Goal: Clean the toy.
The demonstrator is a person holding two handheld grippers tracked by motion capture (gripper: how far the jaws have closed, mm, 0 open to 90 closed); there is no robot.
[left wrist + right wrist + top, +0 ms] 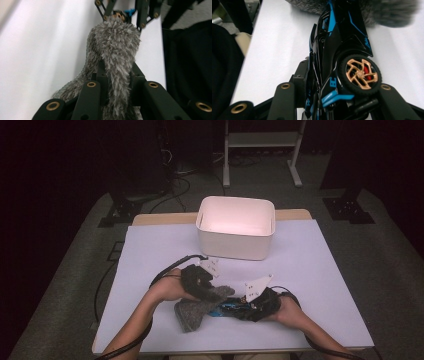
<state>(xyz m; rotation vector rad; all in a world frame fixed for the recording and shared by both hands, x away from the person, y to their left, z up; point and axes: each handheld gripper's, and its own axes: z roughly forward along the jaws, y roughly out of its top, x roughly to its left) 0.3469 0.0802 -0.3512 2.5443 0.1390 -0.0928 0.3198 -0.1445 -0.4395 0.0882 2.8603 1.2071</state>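
Fuzzy grey fleece cloth [115, 50] pinched in left gripper [116, 82]; right gripper [329, 87] clamps glossy black-blue toy car [337, 50], gold-spoked wheel at 3 o'clock.

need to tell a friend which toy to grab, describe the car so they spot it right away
Start at the white bin at the back of the pale table, then come toward the near edge, where the person's hands meet. The toy car lies there, clamped in the right hand-held gripper, touching a fuzzy grey cloth. Unlike the soft cloth, it is hard, glossy black with blue stripes and gold-spoked wheels.
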